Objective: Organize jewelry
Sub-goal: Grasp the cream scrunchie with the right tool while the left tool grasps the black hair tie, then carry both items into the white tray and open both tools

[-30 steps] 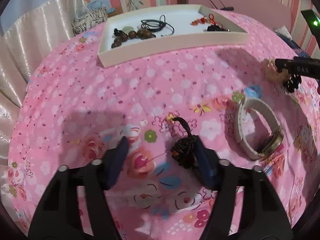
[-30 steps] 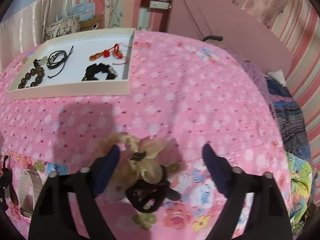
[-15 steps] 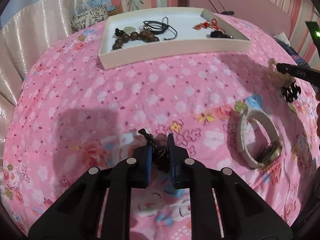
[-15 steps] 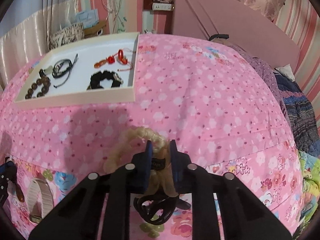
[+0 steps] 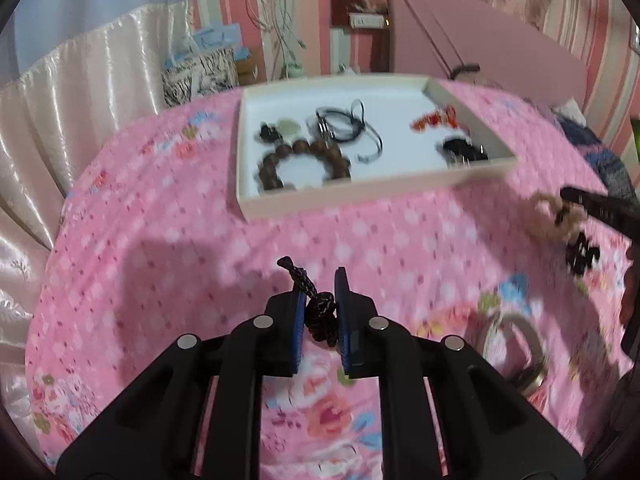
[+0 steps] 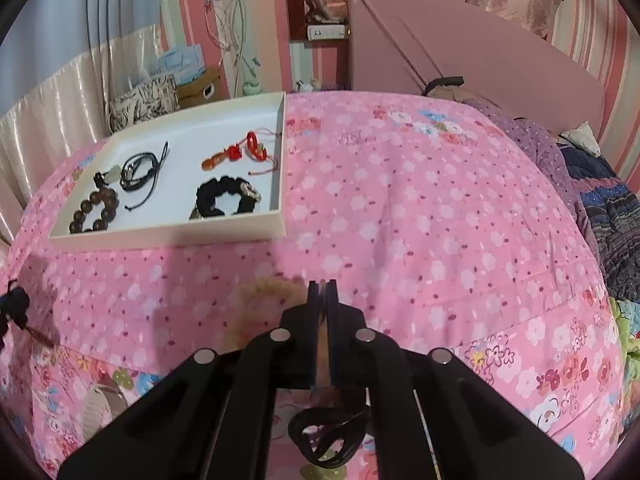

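My left gripper (image 5: 320, 292) is shut on a black braided cord bracelet (image 5: 318, 316), held clear of the pink floral bedspread (image 5: 168, 264); its knotted end sticks up past the fingertips. My right gripper (image 6: 322, 286) is closing its jaws tight on a beige hair tie (image 6: 268, 296), whose black loop (image 6: 328, 436) hangs below the fingers. Beyond both lies a white tray (image 5: 360, 188), also in the right wrist view (image 6: 172, 236), holding a brown bead bracelet (image 5: 280, 160), black cords (image 5: 344, 128), a red charm (image 6: 240, 152) and a black scrunchie (image 6: 224, 196).
A beige strap band with a metal buckle (image 5: 516, 344) lies on the bedspread to the right of my left gripper. A pink headboard (image 6: 480, 60) and piled clothes (image 6: 600, 200) border the bed on the right. Satin curtains (image 5: 60, 120) hang at the left.
Both grippers went from open to shut, the left on the black cord, the right on the beige hair tie. The left has since risen with the cord and come nearer the tray.
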{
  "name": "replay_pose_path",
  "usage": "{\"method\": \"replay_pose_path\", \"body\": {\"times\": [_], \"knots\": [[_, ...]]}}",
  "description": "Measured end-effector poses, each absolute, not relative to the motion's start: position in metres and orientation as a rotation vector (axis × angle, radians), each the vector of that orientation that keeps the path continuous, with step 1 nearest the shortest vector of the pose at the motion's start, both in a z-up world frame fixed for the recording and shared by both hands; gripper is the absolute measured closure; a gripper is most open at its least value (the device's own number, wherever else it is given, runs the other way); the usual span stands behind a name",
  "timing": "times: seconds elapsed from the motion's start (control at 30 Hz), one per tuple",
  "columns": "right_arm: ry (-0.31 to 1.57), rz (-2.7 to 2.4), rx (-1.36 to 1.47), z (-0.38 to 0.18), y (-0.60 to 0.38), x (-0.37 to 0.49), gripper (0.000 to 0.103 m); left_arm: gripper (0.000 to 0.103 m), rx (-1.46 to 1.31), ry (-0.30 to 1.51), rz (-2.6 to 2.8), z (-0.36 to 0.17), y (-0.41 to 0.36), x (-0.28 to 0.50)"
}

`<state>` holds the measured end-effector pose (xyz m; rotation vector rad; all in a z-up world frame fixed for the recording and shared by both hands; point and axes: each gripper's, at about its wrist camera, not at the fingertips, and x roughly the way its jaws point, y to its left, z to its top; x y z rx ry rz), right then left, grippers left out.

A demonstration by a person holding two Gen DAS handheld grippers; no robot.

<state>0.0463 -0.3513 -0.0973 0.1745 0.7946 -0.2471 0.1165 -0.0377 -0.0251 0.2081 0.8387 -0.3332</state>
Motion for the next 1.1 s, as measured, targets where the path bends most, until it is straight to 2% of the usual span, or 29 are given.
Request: {"method": "replay_pose_path", "body": {"times": [0.3, 0.6, 1.1], "knots": [[0.761, -0.253, 0.191, -0.093, -0.354, 0.048, 0.1, 0.091, 0.183, 0.804, -0.317, -0.003, -0.035, 0.144], [0.657, -0.231, 0.219, -0.053, -0.354, 0.055, 0.1, 0.091, 0.146, 0.733, -0.351, 0.03, -0.049, 0.165], [0.565, -0.116, 0.241, -0.011, -0.321, 0.129, 0.101, 0.091, 0.087, 0.723, -0.367, 0.053, -0.072, 0.236]]}}
